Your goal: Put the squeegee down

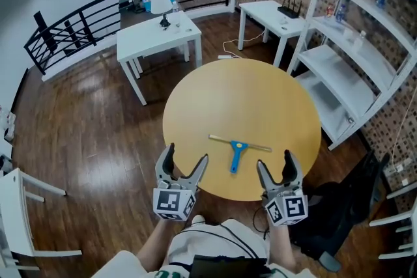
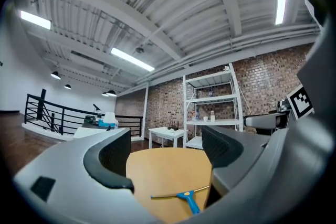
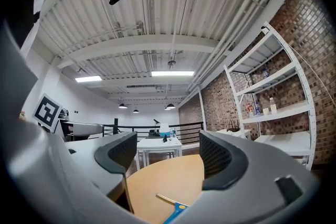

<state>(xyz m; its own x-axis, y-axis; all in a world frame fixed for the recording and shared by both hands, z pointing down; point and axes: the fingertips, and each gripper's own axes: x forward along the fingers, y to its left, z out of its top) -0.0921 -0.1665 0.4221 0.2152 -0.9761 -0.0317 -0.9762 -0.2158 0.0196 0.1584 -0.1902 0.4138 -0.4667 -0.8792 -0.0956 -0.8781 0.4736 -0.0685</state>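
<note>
The right gripper (image 3: 168, 157) has its jaws apart with nothing between them. The squeegee (image 3: 178, 207) lies on the table (image 3: 157, 181) at 6 o'clock, and a desk (image 3: 158, 144) stands at 12.

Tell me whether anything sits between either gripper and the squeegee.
Nothing visible does. The squeegee lies flat on the round table, with only bare tabletop between it and the open left gripper and right gripper.

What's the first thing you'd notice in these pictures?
The big round yellow table fills the middle of the head view, with a blue-handled squeegee lying flat near its front edge. At that edge, the left gripper and right gripper hang open and empty, one on each side of the squeegee.
</note>
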